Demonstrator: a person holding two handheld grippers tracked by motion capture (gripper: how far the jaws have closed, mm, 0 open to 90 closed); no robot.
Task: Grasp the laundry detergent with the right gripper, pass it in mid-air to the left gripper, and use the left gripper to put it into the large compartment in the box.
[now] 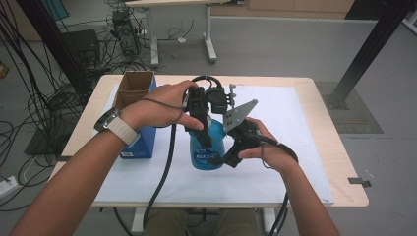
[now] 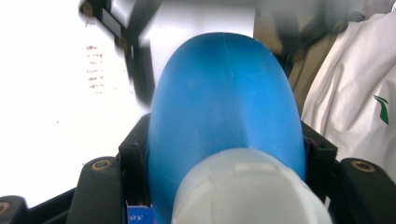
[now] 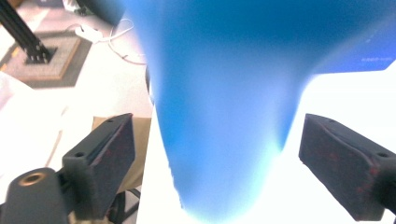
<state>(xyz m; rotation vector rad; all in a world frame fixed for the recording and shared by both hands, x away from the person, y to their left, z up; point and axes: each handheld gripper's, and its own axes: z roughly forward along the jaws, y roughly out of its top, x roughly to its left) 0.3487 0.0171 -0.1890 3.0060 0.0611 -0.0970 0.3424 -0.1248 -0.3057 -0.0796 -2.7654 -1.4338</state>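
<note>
A blue plastic bottle [image 1: 210, 147] with a printed label stands on the white sheet at the middle of the table. My left gripper [image 1: 205, 140] comes down on it from above. In the left gripper view its jaws press on both sides of the blue bottle [image 2: 224, 107], just behind the white cap [image 2: 247, 191]. My right gripper [image 1: 231, 155] sits low at the bottle's right side. In the right gripper view the pads [image 3: 107, 154] stand wide apart, with the blurred blue bottle [image 3: 224, 93] between them and untouched.
A blue carton [image 1: 142, 140] with open brown flaps stands at the left of the white sheet [image 1: 295, 147], close to my left forearm. The wooden table edge [image 1: 344, 167] runs along the right. Cables and black posts lie on the floor beyond.
</note>
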